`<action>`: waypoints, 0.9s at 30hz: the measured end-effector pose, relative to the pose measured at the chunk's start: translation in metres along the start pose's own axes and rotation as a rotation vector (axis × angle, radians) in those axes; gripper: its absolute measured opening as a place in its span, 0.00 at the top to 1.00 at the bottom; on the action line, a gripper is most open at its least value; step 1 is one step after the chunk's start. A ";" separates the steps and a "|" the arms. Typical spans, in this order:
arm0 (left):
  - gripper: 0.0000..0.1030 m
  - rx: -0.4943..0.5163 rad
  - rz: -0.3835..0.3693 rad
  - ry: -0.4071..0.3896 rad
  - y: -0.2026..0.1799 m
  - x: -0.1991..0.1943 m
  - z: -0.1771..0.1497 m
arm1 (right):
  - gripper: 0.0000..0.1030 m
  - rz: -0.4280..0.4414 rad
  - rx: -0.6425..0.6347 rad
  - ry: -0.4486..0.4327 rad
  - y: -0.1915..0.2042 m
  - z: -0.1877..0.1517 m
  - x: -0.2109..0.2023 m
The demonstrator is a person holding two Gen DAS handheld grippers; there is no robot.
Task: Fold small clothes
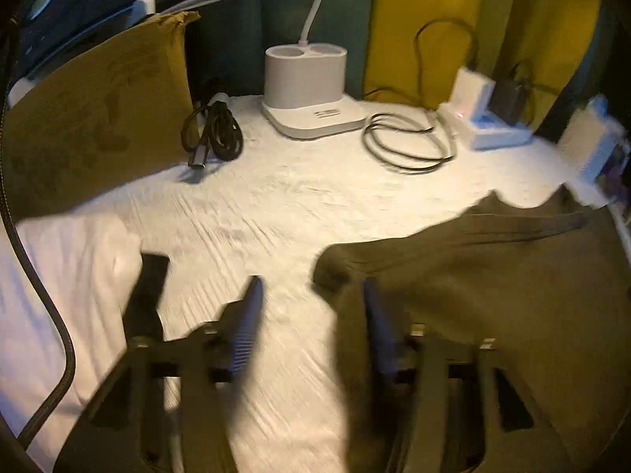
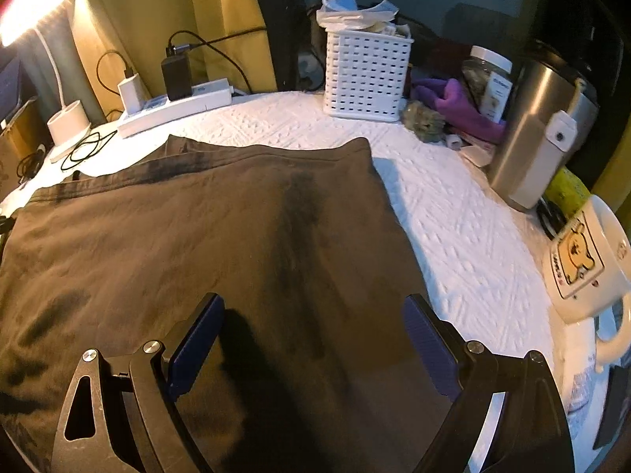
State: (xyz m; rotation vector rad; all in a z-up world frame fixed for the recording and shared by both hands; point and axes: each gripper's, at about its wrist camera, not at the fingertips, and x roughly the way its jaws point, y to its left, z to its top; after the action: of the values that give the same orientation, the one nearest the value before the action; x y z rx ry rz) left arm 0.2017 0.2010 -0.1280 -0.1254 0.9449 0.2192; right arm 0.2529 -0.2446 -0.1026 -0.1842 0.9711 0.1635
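One dark olive-brown garment (image 2: 221, 244) lies spread flat on the white textured table cover (image 2: 453, 213). In the right wrist view it fills the centre and the 9 o'clock side; in the left wrist view its edge enters from 3 to 5 o'clock.

Counted items, right wrist view: one white perforated basket (image 2: 366, 75) at 12 o'clock, one clear jar with white lid (image 2: 489, 79) and one steel flask (image 2: 540, 126) at 2 o'clock, one cartoon-printed mug (image 2: 587, 264) at 3 o'clock, one purple cloth (image 2: 457, 102) between basket and flask, one white power strip (image 2: 173, 108) at 10 o'clock carrying one white and one black plug adapter.

Counted items, left wrist view: one white lamp base (image 1: 311, 94) at 12 o'clock, two black cable coils, the first (image 1: 213, 130) at 11 o'clock and the second (image 1: 406, 142) at 1 o'clock, and one brown cardboard sheet (image 1: 94, 106) at 10 o'clock.

Surroundings: yellow curtain (image 2: 157, 12) behind the table; a lit lamp head glares at the upper left of the right wrist view.

Left gripper (image 1: 311, 287): angled downward, jaws partly apart, nothing between them. The left fingertip is over bare cover, the right fingertip over the garment's edge. The picture is motion-blurred.

Right gripper (image 2: 313, 307): angled downward over the garment, jaws spread wide, clamping nothing.
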 end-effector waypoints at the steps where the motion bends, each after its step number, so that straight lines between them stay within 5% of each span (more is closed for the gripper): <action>1: 0.61 0.018 0.002 -0.012 0.000 0.003 0.002 | 0.10 0.000 -0.003 0.004 0.001 0.001 0.002; 9: 0.61 0.070 0.097 -0.050 0.000 0.002 0.009 | 0.10 -0.014 -0.005 0.030 0.002 -0.001 0.015; 15: 0.60 0.011 0.164 -0.118 0.001 -0.021 0.011 | 0.10 -0.063 -0.005 0.003 -0.001 -0.008 0.009; 19: 0.60 -0.031 -0.006 -0.142 -0.013 -0.051 0.007 | 0.10 -0.099 -0.005 -0.018 0.002 -0.010 -0.002; 24: 0.60 0.055 -0.228 -0.034 -0.064 -0.066 -0.027 | 0.10 -0.011 -0.035 -0.026 0.017 -0.019 -0.019; 27: 0.60 0.096 -0.296 0.020 -0.087 -0.073 -0.052 | 0.10 0.006 -0.073 0.006 0.027 -0.031 -0.016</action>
State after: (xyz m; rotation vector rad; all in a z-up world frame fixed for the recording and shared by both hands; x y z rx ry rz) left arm 0.1405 0.0965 -0.0977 -0.1773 0.9432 -0.1008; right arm 0.2134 -0.2263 -0.1083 -0.2488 0.9725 0.2043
